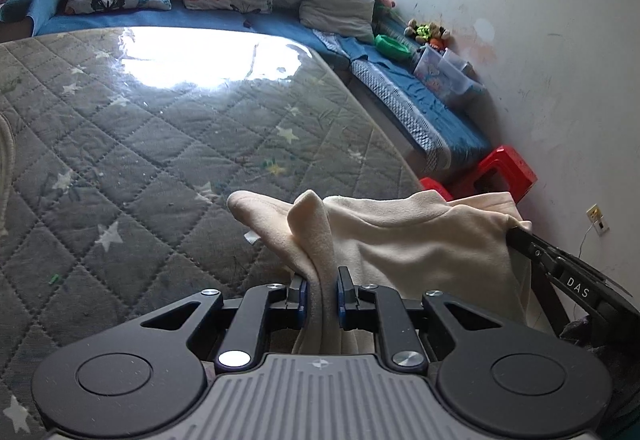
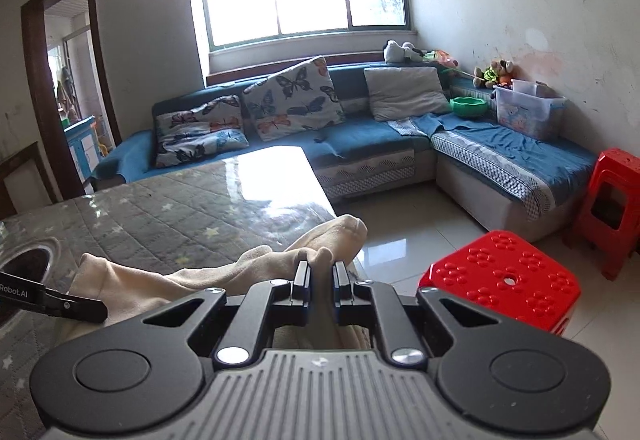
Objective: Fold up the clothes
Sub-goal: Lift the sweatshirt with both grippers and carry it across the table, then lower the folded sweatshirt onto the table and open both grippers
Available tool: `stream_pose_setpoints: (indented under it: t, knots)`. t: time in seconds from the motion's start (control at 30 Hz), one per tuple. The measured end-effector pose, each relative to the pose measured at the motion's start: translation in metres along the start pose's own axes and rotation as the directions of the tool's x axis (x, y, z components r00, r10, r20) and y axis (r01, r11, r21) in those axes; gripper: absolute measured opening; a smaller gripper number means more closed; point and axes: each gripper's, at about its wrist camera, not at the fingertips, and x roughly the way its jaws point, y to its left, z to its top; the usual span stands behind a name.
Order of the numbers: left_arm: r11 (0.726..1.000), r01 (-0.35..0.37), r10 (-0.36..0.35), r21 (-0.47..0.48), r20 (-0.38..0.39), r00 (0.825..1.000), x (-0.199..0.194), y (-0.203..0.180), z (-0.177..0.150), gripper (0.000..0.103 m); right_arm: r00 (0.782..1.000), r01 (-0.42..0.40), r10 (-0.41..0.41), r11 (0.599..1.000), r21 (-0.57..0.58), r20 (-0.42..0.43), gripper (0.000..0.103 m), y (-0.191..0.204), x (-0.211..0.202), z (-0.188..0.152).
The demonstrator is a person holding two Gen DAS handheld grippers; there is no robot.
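My left hand-held gripper pinches a fold of the cream garment; my right hand-held gripper clamps another bunch, the cloth lying at the near right edge of the quilted surface.

Both wrist views look closely over table toward sofa.

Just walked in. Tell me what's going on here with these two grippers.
A person is folding a cream garment over a table with a grey quilted star-print cover. The left gripper is shut on a bunched fold of it, and the right gripper is shut on another part near the table's edge. The cloth is lifted and hangs between them, not yet laid flat.
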Motion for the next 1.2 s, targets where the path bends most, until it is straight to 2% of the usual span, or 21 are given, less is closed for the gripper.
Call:
stream_pose_setpoints:
  t: [0.23, 0.47, 0.53, 0.57, 0.6, 0.7, 0.9, 1.1, 1.2]
  knots:
    - [0.999, -0.038, 0.039, 0.033, -0.018, 0.999, 0.007, -0.001, -0.004, 0.016, 0.998, 0.032, -0.032, 0.999, 0.017, -0.049, 0.010, -0.007, 0.015, -0.012]
    - [0.995, -0.073, 0.075, 0.063, -0.030, 0.997, 0.012, 0.000, -0.008, 0.022, 0.993, 0.068, -0.066, 0.997, 0.018, -0.098, 0.015, -0.008, 0.029, -0.018]
    - [0.994, -0.085, 0.088, 0.071, -0.029, 0.996, 0.012, 0.000, -0.009, 0.026, 0.993, 0.081, -0.079, 0.997, 0.015, -0.091, 0.016, -0.007, 0.027, -0.017]
    - [0.993, -0.092, 0.094, 0.075, -0.028, 0.995, 0.012, 0.001, -0.009, 0.031, 0.993, 0.083, -0.082, 0.996, 0.013, -0.086, 0.016, -0.005, 0.026, -0.015]
    - [0.992, -0.098, 0.100, 0.078, -0.025, 0.995, 0.012, 0.001, -0.010, 0.036, 0.994, 0.080, -0.079, 0.997, 0.011, -0.078, 0.016, -0.003, 0.024, -0.014]
    - [0.990, -0.111, 0.113, 0.084, -0.019, 0.993, 0.012, 0.003, -0.009, 0.041, 0.996, 0.043, -0.043, 0.999, -0.002, -0.075, 0.016, 0.006, 0.022, -0.007]
    - [0.987, -0.136, 0.136, 0.083, -0.001, 0.991, 0.008, 0.009, -0.007, 0.050, 0.991, -0.047, 0.043, 0.998, -0.034, -0.123, 0.017, 0.036, 0.043, -0.007]
    - [0.986, -0.146, 0.146, 0.077, 0.001, 0.989, 0.011, 0.016, -0.004, 0.052, 0.984, -0.069, 0.057, 0.995, -0.070, -0.168, 0.025, 0.059, 0.071, -0.011]
    - [0.985, -0.154, 0.154, 0.076, 0.000, 0.988, 0.013, 0.018, -0.004, 0.053, 0.983, -0.077, 0.061, 0.993, -0.086, -0.172, 0.028, 0.061, 0.066, -0.013]
